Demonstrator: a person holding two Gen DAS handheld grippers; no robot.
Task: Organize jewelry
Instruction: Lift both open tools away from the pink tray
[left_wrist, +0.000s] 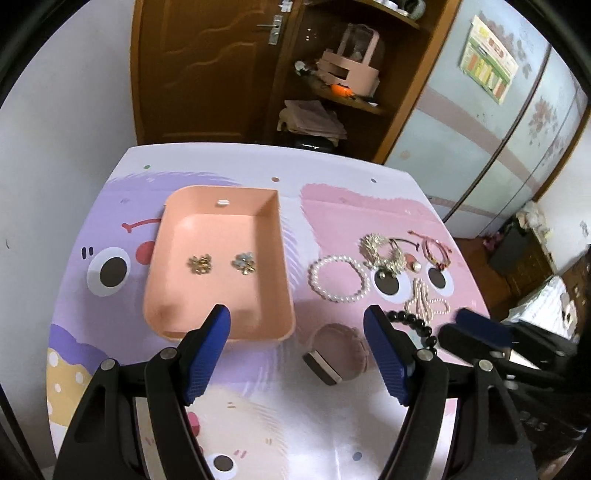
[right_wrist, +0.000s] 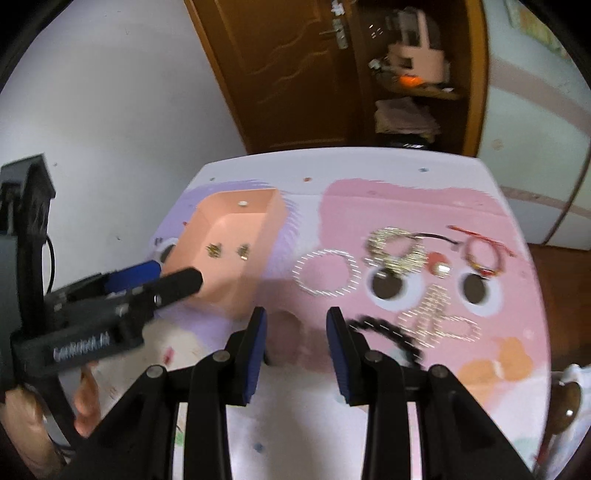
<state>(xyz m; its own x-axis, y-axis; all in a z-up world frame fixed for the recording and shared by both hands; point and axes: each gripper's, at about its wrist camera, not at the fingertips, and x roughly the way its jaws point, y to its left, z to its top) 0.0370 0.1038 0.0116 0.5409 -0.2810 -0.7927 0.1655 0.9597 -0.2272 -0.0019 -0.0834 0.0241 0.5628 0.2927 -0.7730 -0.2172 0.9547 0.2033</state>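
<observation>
A peach tray (left_wrist: 273, 221) on the table holds two small gold earrings (left_wrist: 199, 264) (left_wrist: 243, 262); the tray also shows in the right wrist view (right_wrist: 275, 210). To its right lie a pearl bracelet (left_wrist: 314, 275), gold pieces (left_wrist: 380, 251), a red cord bracelet (left_wrist: 436, 253), a pearl chain (left_wrist: 424, 301) and a black bead bracelet (left_wrist: 413, 321). A pink watch (left_wrist: 340, 350) lies between my left gripper's fingers. My left gripper (left_wrist: 297, 325) is open and empty above the tray's near edge. My right gripper (right_wrist: 297, 321) is open and empty, over the watch (right_wrist: 286, 332).
The table has a cartoon print in purple and pink. A wooden door (left_wrist: 199, 66) and shelves (left_wrist: 351, 74) stand behind it. A wardrobe (left_wrist: 480, 129) is at the right. The right gripper shows in the left wrist view (left_wrist: 476, 328), the left one in the right wrist view (right_wrist: 159, 277).
</observation>
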